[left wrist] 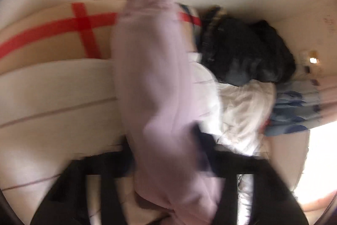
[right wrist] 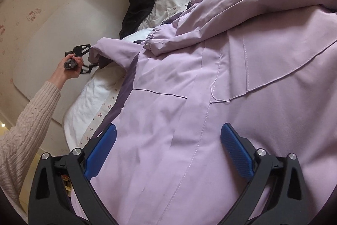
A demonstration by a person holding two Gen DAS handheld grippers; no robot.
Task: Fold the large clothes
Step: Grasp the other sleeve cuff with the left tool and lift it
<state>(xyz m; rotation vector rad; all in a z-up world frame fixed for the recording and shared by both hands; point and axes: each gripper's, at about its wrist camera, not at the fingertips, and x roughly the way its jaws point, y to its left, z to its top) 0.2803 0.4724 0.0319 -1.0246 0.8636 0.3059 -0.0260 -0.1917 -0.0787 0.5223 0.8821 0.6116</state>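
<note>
**Lilac jacket — spread on bed, one corner gripped**

Lilac jacket [right wrist: 210, 81] is laid across a bed [right wrist: 88, 98] made up with white bedding printed with small cherries; stitched seams, a slanted pocket line and darker purple panels along its left edge are seen. A gathered cuff [right wrist: 152, 43] is folded over the jacket's upper part.

Left tool [right wrist: 92, 56] — held in a hand [right wrist: 71, 69] with a cream cable-knit sleeve [right wrist: 25, 130] — is seen at the jacket's far left corner, its jaws closed on a bunched edge of the fabric. In the left wrist view, which is heavily blurred, the lilac cloth [left wrist: 160, 88] is shown running up from between the black fingers.

Right tool [right wrist: 168, 149] is held low over the near part of the jacket, its blue pads [right wrist: 236, 153] set wide apart; nothing is gripped between them.

Dark clothing [right wrist: 143, 1] is heaped at the bed's far side beside the wall. Red tape [left wrist: 84, 22] in a cross is noted on a surface beyond the bed.
</note>
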